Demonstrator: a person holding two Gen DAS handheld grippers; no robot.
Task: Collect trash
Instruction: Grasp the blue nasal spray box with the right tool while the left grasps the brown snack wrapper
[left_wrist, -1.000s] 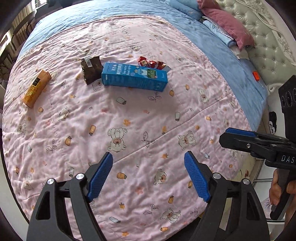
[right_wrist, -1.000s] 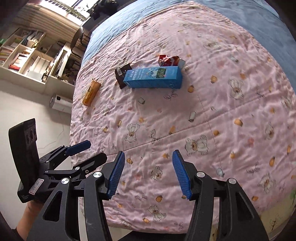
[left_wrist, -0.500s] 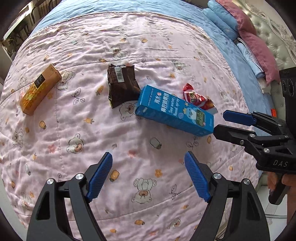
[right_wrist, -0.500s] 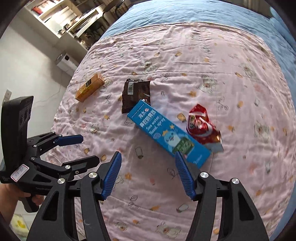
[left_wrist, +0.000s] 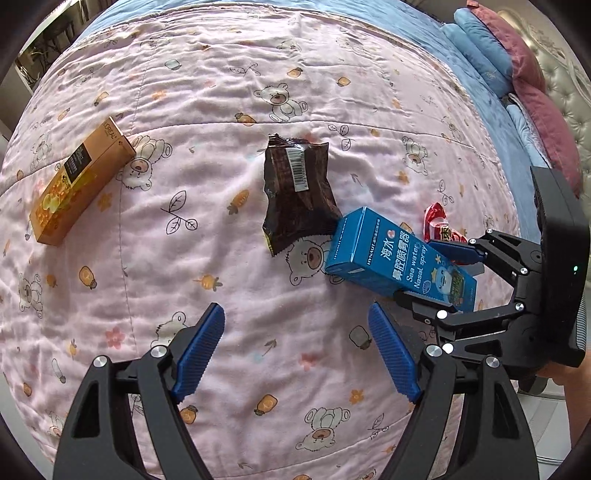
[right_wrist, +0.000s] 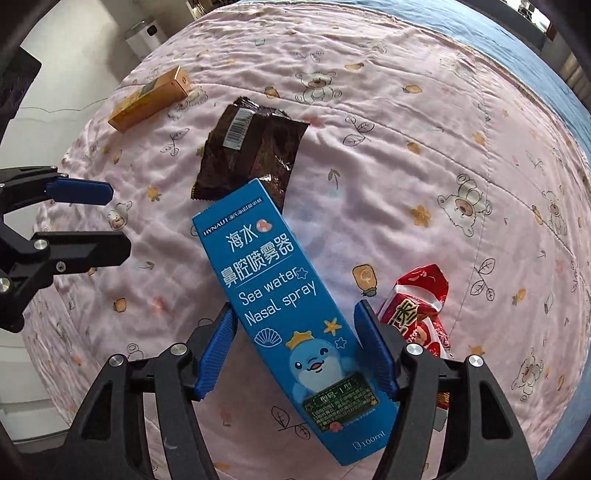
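Note:
A blue nasal spray box (right_wrist: 273, 291) lies on the pink quilt (right_wrist: 424, 166), its near end between the open jaws of my right gripper (right_wrist: 295, 345), which straddles it without closing. The box also shows in the left wrist view (left_wrist: 399, 262). A brown snack wrapper (right_wrist: 251, 147) lies just beyond it, partly under its far end. A red wrapper (right_wrist: 417, 306) lies to the right, beside my right finger. An orange box (right_wrist: 151, 99) lies further left. My left gripper (left_wrist: 295, 354) is open and empty above bare quilt, short of the brown wrapper (left_wrist: 299, 195).
The bed has a blue sheet (left_wrist: 491, 122) and blue and maroon pillows (left_wrist: 524, 66) by a tufted headboard. The quilt's edge drops to the floor at the left of the right wrist view, where a white appliance (right_wrist: 144, 37) stands.
Both grippers have moved in towards the trash. My right gripper has come down around the near end of the blue box. My left gripper has closed in on the brown wrapper.

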